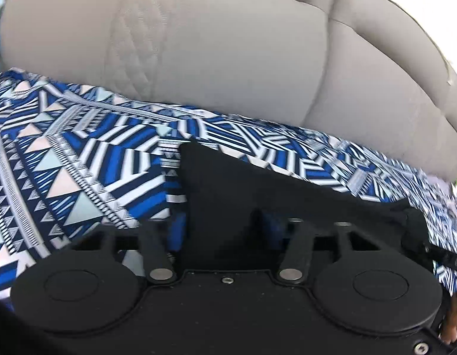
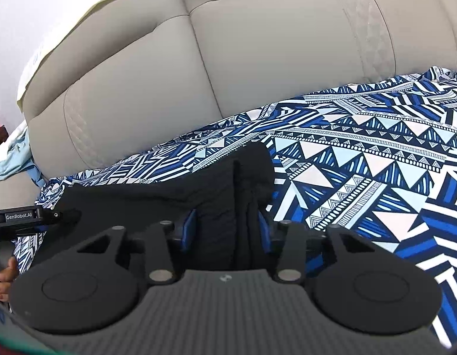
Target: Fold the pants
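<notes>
The black pants (image 1: 243,189) hang bunched between my two grippers, above a blue, white and black patterned sheet (image 1: 80,153). My left gripper (image 1: 224,230) is shut on an edge of the pants, the cloth filling the gap between its blue pads. My right gripper (image 2: 225,227) is shut on the other edge of the pants (image 2: 199,195), with a fold of cloth standing up between its fingers. The left gripper also shows at the left edge of the right wrist view (image 2: 36,217), holding the same cloth.
The patterned sheet (image 2: 361,159) covers a sofa seat. The beige sofa backrest (image 1: 213,44) (image 2: 228,44) rises right behind it. A light blue cloth (image 2: 12,159) lies at the sofa's left end. A white wall is at the upper left.
</notes>
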`<action>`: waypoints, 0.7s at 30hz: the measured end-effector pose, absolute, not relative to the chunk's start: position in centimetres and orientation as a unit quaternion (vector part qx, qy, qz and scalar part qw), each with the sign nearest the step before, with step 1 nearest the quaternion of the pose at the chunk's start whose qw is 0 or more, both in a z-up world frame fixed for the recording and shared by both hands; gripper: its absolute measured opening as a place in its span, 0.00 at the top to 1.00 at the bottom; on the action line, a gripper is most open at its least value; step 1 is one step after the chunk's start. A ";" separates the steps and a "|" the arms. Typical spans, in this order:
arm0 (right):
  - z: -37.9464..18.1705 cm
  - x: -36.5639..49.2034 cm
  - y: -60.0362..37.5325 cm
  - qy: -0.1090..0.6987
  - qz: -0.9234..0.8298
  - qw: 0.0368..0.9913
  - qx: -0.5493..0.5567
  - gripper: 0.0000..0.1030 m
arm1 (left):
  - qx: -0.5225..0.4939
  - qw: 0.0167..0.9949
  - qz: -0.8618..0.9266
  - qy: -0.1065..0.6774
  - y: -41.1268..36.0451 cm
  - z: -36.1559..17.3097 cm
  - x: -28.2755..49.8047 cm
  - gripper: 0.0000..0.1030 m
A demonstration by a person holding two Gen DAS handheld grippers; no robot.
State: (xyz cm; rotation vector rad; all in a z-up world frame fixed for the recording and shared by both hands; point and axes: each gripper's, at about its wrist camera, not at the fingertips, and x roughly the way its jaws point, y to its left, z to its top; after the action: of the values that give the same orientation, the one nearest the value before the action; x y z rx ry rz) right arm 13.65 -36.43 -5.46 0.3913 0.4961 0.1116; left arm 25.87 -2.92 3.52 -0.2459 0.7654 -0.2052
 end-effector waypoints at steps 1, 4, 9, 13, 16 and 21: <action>-5.4 13.8 -36.5 0.245 0.055 0.948 0.197 0.56 | -0.122 0.917 -0.091 0.370 -2.6 3.5 25.9 0.82; -5.3 14.5 -36.0 0.252 0.068 0.941 0.217 0.65 | -0.143 0.918 -0.072 0.362 -1.4 3.7 25.8 0.86; -4.8 17.3 -32.7 0.254 0.076 0.935 0.234 0.71 | -0.100 0.930 -0.025 0.354 0.2 4.2 27.0 0.87; -4.4 20.6 -29.5 0.252 0.099 0.937 0.219 0.72 | -0.078 0.930 0.018 0.358 3.1 4.3 29.1 0.87; -4.2 23.1 -27.5 0.251 0.114 0.941 0.197 0.72 | -0.062 0.929 0.044 0.363 4.3 4.0 31.3 0.87; -4.0 25.8 -25.8 0.244 0.111 0.949 0.168 0.71 | -0.051 0.931 0.063 0.357 4.9 3.5 34.3 0.87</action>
State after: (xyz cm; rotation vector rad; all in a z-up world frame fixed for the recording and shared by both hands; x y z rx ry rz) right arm 25.78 -25.83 -4.02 0.3412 0.4973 0.2254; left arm 34.35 4.90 3.49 -0.1045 0.7310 0.1299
